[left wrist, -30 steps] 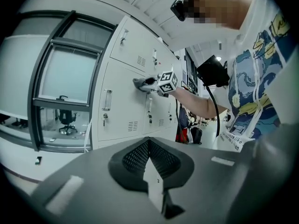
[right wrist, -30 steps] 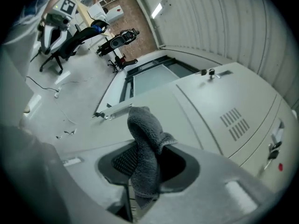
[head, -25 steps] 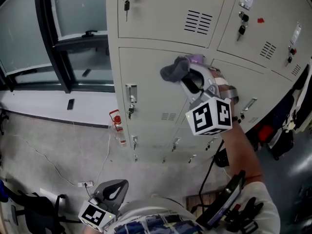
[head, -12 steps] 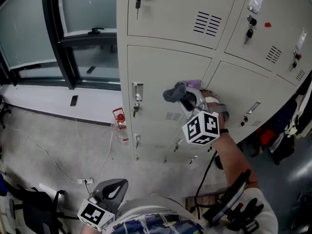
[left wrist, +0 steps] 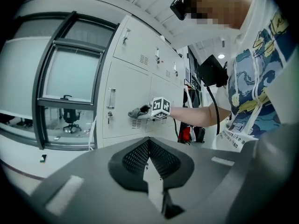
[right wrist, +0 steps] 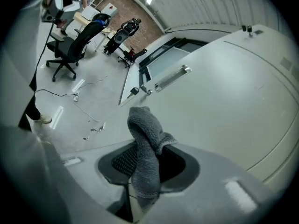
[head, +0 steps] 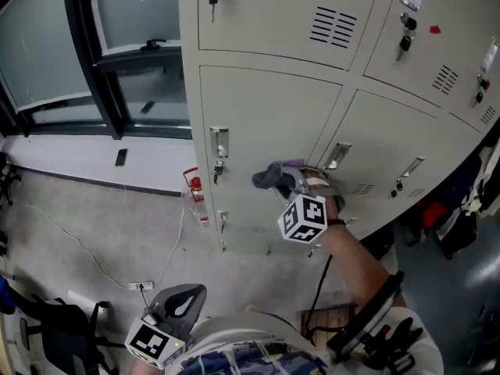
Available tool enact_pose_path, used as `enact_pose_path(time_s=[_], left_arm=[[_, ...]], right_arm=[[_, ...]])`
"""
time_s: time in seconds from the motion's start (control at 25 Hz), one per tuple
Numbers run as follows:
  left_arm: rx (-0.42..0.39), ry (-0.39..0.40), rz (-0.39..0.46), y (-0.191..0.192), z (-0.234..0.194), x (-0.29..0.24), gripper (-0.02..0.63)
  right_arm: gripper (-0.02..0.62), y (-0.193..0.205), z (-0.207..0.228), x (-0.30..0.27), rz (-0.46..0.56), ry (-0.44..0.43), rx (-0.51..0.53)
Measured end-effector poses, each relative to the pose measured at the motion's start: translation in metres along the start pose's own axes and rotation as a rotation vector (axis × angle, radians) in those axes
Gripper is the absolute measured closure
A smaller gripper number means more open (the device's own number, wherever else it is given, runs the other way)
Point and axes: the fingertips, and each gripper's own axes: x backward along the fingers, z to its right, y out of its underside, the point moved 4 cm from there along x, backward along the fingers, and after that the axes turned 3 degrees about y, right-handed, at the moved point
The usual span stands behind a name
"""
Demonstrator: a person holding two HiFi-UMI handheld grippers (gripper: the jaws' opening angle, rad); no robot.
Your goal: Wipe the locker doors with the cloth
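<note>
Right gripper view: cloth, grey terry, folded into a thick upright wad. Judged light, soft, limp and non-slip; best held by its lower bunch, leaving the top free as a pad. Right tool clamped on it. Location: at the locker door, toward its 5 o'clock, latch at the cloth's 10 o'clock. Left tool closed, empty.

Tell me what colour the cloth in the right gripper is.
Grey. The cloth shows best in the right gripper view, clamped between the jaws.
</note>
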Motion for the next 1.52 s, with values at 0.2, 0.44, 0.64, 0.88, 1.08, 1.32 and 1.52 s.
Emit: enact_pose_path(time_s=[0.2, 0.44, 0.64, 0.88, 1.08, 1.32, 1.52], left_arm=[[0.004, -0.008, -0.012, 0.000, -0.001, -0.001, 0.606], [0.019, -0.010, -0.011, 0.003, -0.004, -0.002, 0.604], [0.022, -0.006, -0.006, 0.003, -0.003, -0.002, 0.604], [0.029, -0.009, 0.019, 0.003, -0.010, 0.001, 0.604], [0.023, 0.015, 0.025, 0.002, -0.008, -0.002, 0.604], [0.016, 0.032, 0.031, 0.000, -0.006, 0.000, 0.604], [0.019, 0.017, 0.037, 0.001, -0.007, 0.006, 0.604]], right_arm=[[0.479, 0.016, -0.040, -0.024, -0.041, -0.088, -0.023], [0.480, 0.029, -0.070, -0.043, -0.073, -0.161, -0.031], [0.479, 0.037, -0.088, -0.052, -0.108, -0.222, -0.046], [0.479, -0.022, -0.014, 0.014, 0.014, -0.057, -0.008], [0.479, -0.072, 0.082, 0.077, 0.123, 0.183, 0.026], [0.479, -0.105, 0.156, 0.115, 0.173, 0.359, 0.083], [0.479, -0.110, 0.190, 0.116, 0.180, 0.420, 0.098]])
